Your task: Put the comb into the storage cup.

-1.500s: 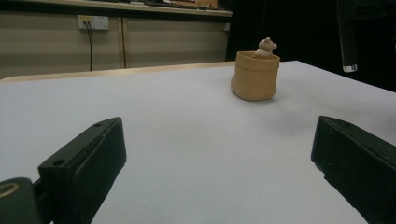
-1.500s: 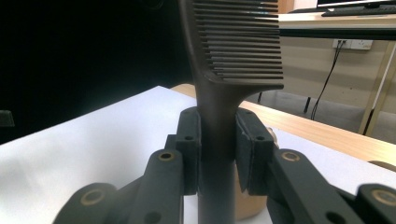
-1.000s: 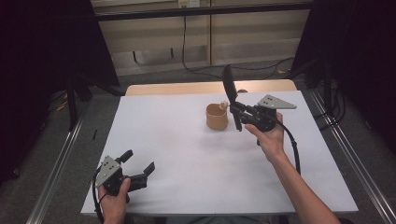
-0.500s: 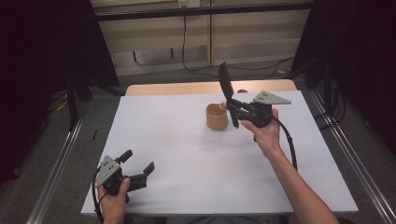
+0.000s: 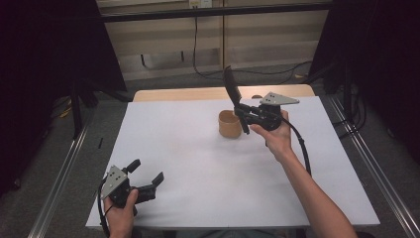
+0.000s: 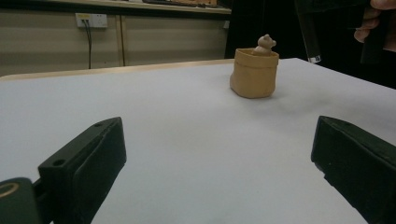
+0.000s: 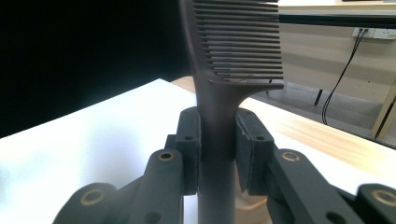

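Note:
My right gripper (image 5: pixel 242 112) is shut on the handle of a black comb (image 5: pixel 231 89), and its jaws clamp the comb (image 7: pixel 233 56) from both sides in the right gripper view. The comb stands nearly upright, its lower end just right of a tan bag-shaped pot (image 5: pixel 230 124) on the white table. In the left gripper view a small tan figure pokes out of the pot (image 6: pixel 254 72). My left gripper (image 5: pixel 145 172) rests at the table's near left corner, open, with nothing between its jaws.
The white sheet (image 5: pixel 198 163) covers the table, with a strip of bare wood (image 5: pixel 173 94) along its far edge. Dark curtains stand at both sides. A cable (image 5: pixel 299 144) trails from my right gripper along the forearm. Metal rails run beside the table.
My right hand has carried the comb a little to the left and away from me, closer to the pot. The left hand has stayed in place.

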The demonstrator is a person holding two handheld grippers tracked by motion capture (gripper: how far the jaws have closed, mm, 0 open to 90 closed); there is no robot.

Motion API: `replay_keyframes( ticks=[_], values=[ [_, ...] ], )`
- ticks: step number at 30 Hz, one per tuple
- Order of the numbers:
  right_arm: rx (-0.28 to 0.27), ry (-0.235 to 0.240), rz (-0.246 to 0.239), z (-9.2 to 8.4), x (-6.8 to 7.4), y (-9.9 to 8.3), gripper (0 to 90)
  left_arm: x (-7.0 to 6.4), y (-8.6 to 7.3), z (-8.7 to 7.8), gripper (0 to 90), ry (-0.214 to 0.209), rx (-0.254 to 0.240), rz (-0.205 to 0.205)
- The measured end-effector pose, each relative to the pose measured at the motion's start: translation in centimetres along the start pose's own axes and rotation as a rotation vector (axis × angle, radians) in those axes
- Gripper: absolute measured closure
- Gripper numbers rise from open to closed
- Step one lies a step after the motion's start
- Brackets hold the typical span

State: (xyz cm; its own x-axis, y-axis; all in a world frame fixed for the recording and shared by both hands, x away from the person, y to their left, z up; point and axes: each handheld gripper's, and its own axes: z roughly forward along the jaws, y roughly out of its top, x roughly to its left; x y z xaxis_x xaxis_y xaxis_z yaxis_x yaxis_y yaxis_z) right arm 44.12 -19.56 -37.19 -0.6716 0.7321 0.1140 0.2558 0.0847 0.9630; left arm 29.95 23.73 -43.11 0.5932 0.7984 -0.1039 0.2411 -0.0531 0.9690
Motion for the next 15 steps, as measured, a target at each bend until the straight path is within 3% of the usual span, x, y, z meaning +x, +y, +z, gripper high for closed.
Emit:
replay_keyframes(
  ticks=[15],
  values=[
    [-0.009,0.005,-0.009,2.0,-0.2,1.1,72.8,0.1,0.0,0.0,3.3,0.003,-0.003,-0.005]
  ],
)
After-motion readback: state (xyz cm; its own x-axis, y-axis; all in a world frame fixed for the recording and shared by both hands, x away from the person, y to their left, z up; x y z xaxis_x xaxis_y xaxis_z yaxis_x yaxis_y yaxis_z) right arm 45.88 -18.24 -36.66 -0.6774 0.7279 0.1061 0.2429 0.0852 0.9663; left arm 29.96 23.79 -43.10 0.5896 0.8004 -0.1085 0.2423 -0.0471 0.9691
